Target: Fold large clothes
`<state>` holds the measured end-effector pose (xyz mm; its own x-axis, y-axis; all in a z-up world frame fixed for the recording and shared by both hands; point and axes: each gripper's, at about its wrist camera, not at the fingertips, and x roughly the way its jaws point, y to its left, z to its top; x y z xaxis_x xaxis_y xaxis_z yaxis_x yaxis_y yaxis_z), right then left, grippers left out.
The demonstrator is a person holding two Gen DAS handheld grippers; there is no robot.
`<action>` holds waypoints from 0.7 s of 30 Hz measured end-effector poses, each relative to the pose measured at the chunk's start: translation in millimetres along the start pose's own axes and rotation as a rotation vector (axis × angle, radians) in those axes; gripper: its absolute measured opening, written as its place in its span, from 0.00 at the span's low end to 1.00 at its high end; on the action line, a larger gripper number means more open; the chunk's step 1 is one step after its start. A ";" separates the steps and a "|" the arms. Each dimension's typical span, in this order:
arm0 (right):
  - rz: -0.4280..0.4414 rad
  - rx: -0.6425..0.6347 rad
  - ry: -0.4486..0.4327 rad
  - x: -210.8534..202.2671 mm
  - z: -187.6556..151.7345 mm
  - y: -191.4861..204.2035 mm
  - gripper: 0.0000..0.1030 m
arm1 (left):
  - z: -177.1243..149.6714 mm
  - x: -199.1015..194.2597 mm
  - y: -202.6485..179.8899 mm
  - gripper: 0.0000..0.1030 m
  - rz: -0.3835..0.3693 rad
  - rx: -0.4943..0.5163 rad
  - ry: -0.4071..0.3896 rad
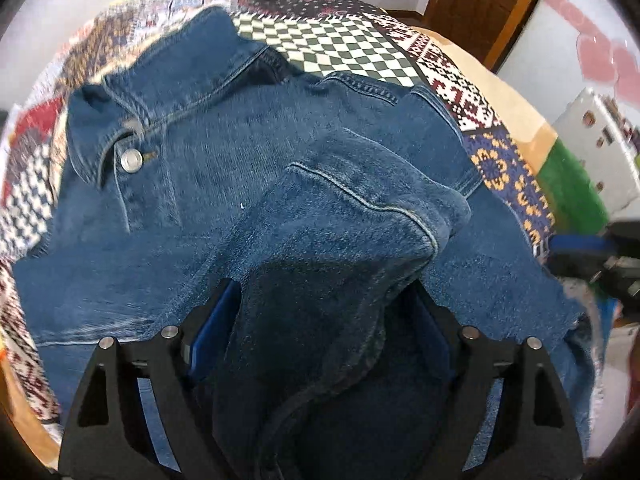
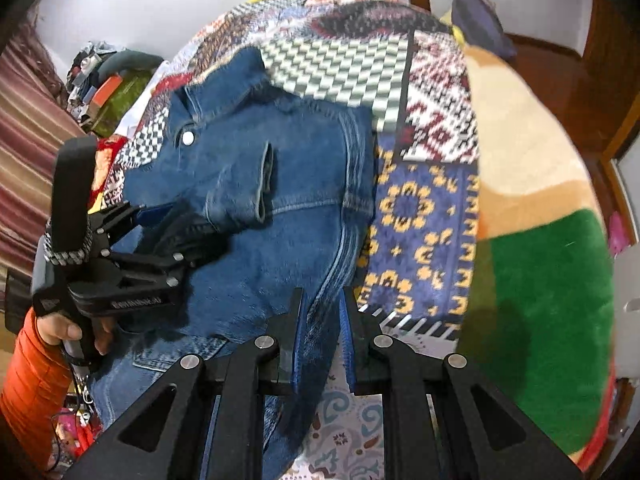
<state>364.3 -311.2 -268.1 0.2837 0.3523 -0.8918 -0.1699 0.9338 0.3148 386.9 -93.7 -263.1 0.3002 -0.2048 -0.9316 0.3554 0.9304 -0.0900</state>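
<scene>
Left gripper [image 2: 176,216], held by a hand [image 2: 72,330] in an orange sleeve [image 2: 32,368], is seen at the denim jacket's left edge in the right wrist view; its fingers are spread wide with a bunched jacket sleeve [image 1: 360,216] between them, but whether the pads press the cloth cannot be told. Denim jacket [image 2: 260,200] is spread flat on a patchwork quilt [image 2: 424,208], collar [image 1: 168,80] pointed away from the cameras, metal button [image 1: 131,160] showing below the collar. The sleeve cuff [image 2: 266,182] is draped across the jacket's chest. Right gripper [image 2: 322,328] is positioned at the jacket's near right edge, blue pads [image 2: 347,344] part open, a strip of side seam lying in the gap; contact with the pads cannot be told. A tan and green fleece blanket [image 2: 540,280] is seen right of the jacket, beyond the quilt. A wooden door frame [image 1: 472,4] is seen beyond the jacket's far right side.
</scene>
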 end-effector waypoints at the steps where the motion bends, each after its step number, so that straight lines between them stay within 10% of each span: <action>1: 0.000 -0.004 0.008 4.5 -0.7 1.3 0.12 | 1.1 -0.7 1.8 0.68 0.012 -0.008 -0.005; 9: -0.063 -0.056 0.009 13.6 -3.6 16.3 0.12 | 10.2 -32.6 5.6 0.12 0.047 -0.004 -0.101; 21: -0.100 -0.097 -0.015 0.6 3.0 32.0 0.12 | 11.3 -159.8 73.9 0.09 0.098 -0.123 -0.420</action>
<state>361.8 -280.9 -257.6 0.3180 0.2590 -0.9120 -0.2302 0.9543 0.1907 375.3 4.3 -116.9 0.6694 -0.1961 -0.7165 0.2069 0.9756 -0.0738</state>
